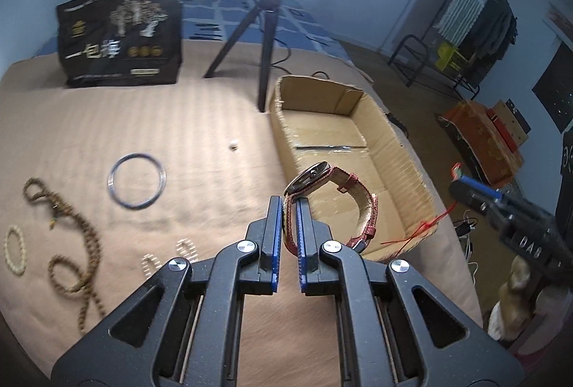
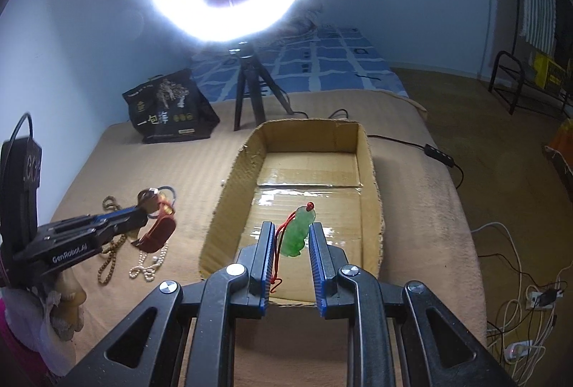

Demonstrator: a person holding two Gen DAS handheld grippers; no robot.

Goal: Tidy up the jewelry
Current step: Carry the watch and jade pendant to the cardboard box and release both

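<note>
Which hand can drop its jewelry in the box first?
Probably the right. The right gripper holds the green pendant over the cardboard box. The left gripper pinches the red watch by its strap, seemingly beside the box, not over it.

My blue-padded left tongs (image 1: pixel 289 204) hold a red-strapped watch (image 1: pixel 333 200); my right tongs (image 2: pixel 293 231) hold a green pendant (image 2: pixel 299 236) on red cord; the box (image 2: pixel 369 193) is brown.
</note>
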